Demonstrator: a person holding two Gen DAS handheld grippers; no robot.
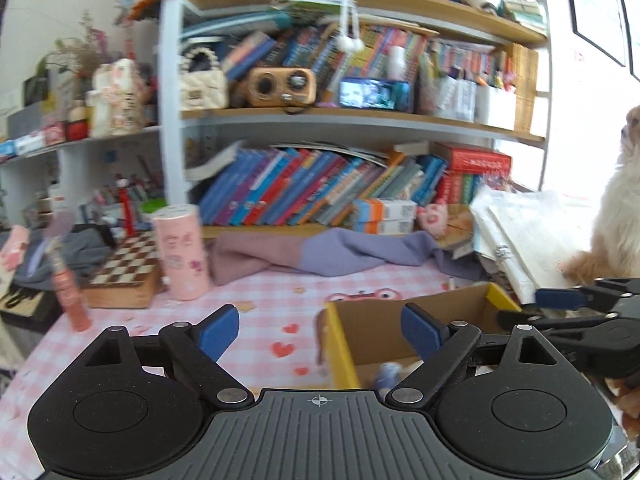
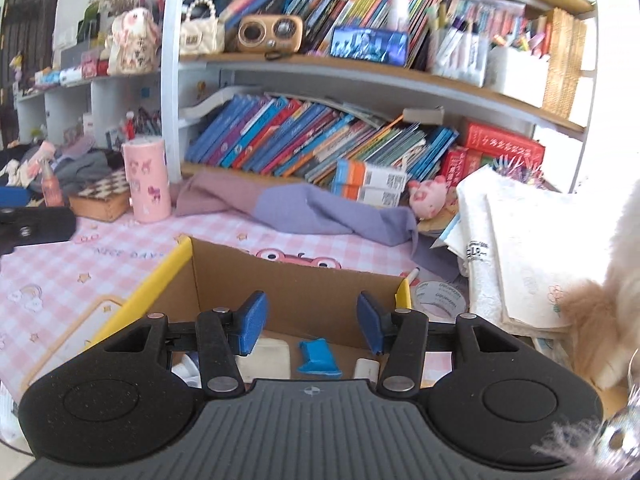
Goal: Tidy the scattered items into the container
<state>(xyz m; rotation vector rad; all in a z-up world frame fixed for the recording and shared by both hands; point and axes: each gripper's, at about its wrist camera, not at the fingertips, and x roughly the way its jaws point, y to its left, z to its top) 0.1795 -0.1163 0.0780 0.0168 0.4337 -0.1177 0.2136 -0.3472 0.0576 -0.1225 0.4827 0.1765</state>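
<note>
The cardboard box (image 2: 304, 296), open at the top with yellow rim flaps, sits on the pink checked tabletop (image 2: 72, 264) toward its right side, directly below the right gripper (image 2: 310, 326). Inside it, on the floor of the box, lie a white block (image 2: 266, 358), a blue folded item (image 2: 318, 358) beside it, and a small white piece (image 2: 366, 368) to the right. The right gripper's blue-padded fingers are spread apart with nothing between them, positioned over the box opening. The left gripper (image 1: 320, 328) is likewise spread wide and empty, held over the box's left wall (image 1: 340, 344) and the bare tabletop beside it.

Just outside the box's right wall lies a roll of tape (image 2: 440, 298). A purple cloth (image 2: 304, 210) stretches along the rear edge of the tabletop. A pink cylinder (image 2: 146, 180) stands upright near the rear left, beside a checkered wooden box (image 2: 106, 196). A stack of white papers (image 2: 516, 252) occupies the right edge.
</note>
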